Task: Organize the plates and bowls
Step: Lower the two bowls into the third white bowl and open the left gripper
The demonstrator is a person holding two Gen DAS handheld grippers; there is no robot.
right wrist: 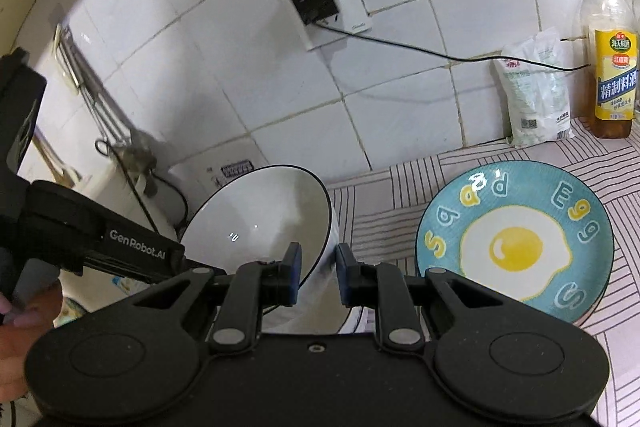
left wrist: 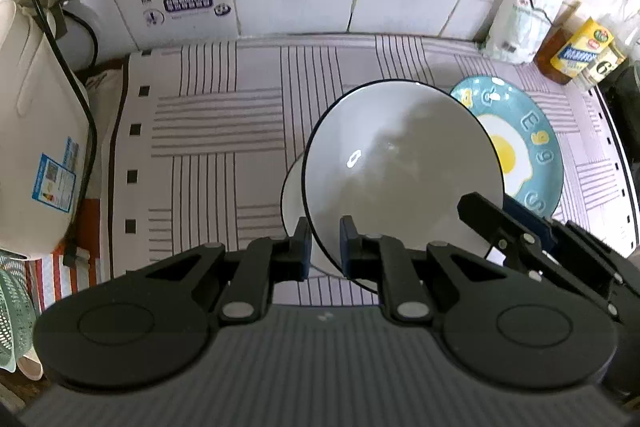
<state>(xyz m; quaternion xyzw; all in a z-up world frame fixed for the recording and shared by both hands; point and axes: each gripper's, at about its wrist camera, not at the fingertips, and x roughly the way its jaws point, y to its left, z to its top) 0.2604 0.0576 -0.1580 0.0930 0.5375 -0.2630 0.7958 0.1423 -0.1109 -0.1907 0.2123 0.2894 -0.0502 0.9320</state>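
A white bowl with a thin black rim is tilted up off the striped cloth. My left gripper is shut on its near rim. The bowl also shows in the right wrist view, where my right gripper has its fingers on either side of the bowl's rim and wall, with a visible gap on the right side. A blue plate with a fried-egg picture lies flat on the cloth to the right of the bowl, and it shows in the right wrist view too.
A white rice cooker with a black cord stands at the left. A white bag and a cooking-wine bottle stand by the tiled wall at the back right. A green strainer sits at the lower left.
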